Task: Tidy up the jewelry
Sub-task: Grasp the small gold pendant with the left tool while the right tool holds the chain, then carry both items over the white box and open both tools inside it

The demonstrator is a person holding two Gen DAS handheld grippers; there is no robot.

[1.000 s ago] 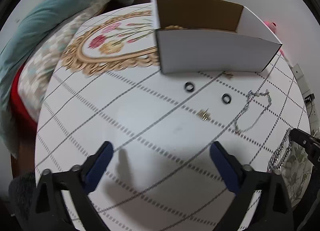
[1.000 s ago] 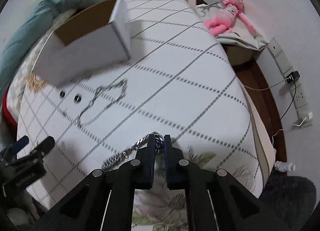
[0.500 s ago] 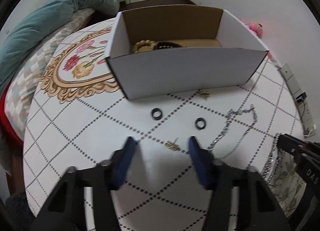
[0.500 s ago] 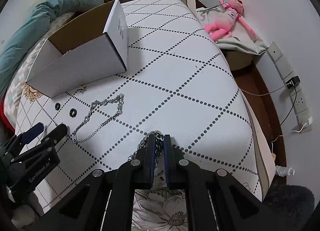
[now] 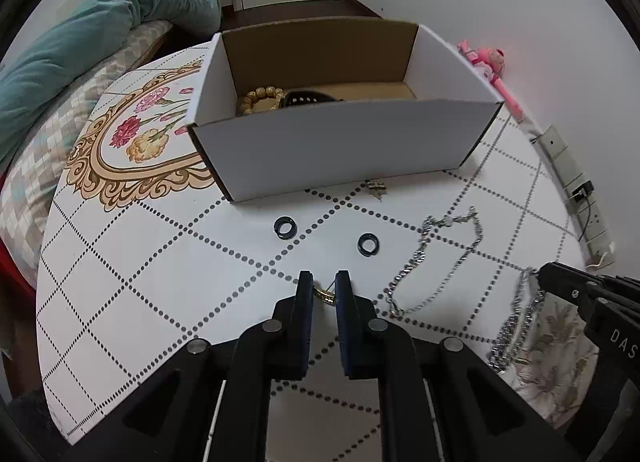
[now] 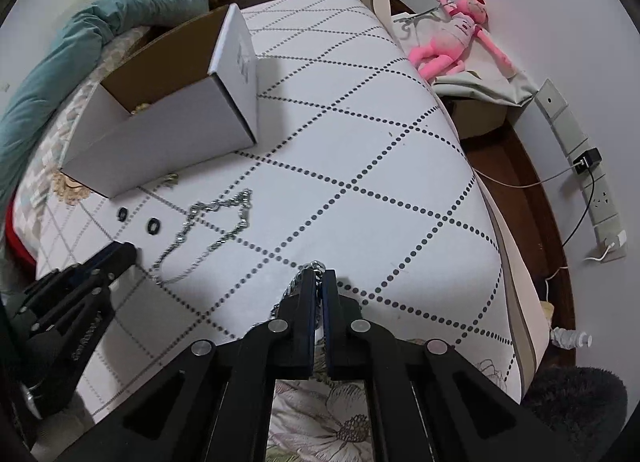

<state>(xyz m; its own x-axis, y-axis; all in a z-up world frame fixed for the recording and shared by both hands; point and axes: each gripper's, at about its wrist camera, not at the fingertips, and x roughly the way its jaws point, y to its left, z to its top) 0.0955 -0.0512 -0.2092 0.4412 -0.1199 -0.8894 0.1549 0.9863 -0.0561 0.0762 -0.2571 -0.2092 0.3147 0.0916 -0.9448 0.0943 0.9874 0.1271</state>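
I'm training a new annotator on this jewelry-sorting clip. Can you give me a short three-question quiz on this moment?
1. True or false: the white box is empty.
2. What sits between the fingers of the left gripper? A) a black ring B) a small gold piece C) a silver chain
3. How many black rings lie loose on the bedspread?

Key
1. False: beige beads and a dark item lie inside.
2. B: the small gold piece; the right gripper pinches the thick silver chain.
3. Two: the left black ring and the right black ring.
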